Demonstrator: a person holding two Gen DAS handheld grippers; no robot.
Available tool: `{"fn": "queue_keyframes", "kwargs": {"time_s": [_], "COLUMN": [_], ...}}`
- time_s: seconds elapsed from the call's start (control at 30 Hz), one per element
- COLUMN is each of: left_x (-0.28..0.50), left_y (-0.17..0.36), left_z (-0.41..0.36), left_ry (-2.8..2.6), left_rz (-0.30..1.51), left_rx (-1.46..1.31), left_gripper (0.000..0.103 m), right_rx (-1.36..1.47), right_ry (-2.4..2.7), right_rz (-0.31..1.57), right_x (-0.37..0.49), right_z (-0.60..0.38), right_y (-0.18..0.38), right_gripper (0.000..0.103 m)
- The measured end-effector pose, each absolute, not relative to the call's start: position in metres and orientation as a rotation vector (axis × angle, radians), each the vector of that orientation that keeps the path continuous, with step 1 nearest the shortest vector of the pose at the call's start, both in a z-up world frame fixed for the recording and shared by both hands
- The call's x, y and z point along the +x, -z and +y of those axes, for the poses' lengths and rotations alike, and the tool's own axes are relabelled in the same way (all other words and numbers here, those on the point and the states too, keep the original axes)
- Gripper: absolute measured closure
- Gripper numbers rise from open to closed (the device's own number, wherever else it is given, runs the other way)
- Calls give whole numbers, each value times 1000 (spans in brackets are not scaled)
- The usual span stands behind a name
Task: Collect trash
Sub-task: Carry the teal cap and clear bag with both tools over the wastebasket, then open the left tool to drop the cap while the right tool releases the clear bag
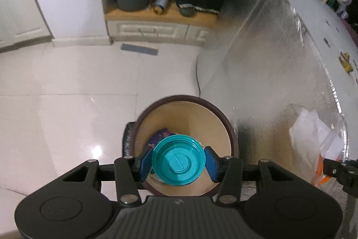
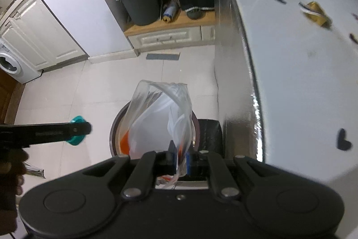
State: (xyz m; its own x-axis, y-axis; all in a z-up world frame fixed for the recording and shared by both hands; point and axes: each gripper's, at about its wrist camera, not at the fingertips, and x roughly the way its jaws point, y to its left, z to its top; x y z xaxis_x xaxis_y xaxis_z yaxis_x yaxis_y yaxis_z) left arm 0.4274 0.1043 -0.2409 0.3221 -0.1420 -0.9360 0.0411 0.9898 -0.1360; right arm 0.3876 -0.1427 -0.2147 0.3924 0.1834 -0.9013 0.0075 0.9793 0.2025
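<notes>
left gripper [image 1: 178, 162]: fingers clamp teal lid [image 1: 178, 162], directly above the bin [image 1: 143, 118] mouth | right gripper [image 2: 179, 159]: fingers pinch plastic bag [image 2: 161, 118], also above bin, table-side

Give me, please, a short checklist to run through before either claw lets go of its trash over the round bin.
1. Left claw gripping the teal lid: ok, both blue pads press its edge.
2. Lid above the round bin opening: ok in the left wrist view.
3. Right claw pinching the clear plastic bag: ok, shut on its neck.
4. Bag over the bin: ok, though it hides most of the opening.
5. Room left in the bin: cannot tell; a purple wrapper already lies inside.
</notes>
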Motion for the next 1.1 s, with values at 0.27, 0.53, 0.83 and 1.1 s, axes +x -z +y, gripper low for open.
{"fn": "queue_keyframes", "kwargs": {"time_s": [0.27, 0.53, 0.83, 1.1], "left_x": [448, 444, 429, 425], "left_y": [308, 349, 348, 336], "left_z": [83, 82, 100, 123], "left_ry": [230, 242, 184, 136], "left_rz": [1389, 1505, 1512, 1480], "left_rx": [-149, -196, -145, -101], "left_gripper": [52, 13, 13, 12], "right_rx": [176, 158, 164, 204], "right_ry": [-106, -102, -151, -200], "right_rz": [1211, 1237, 1276, 1306], "right_x": [412, 424, 435, 452], "right_z": [-140, -137, -123, -102], "right_y": [239, 253, 268, 292], "right_gripper": [95, 95, 95, 93]}}
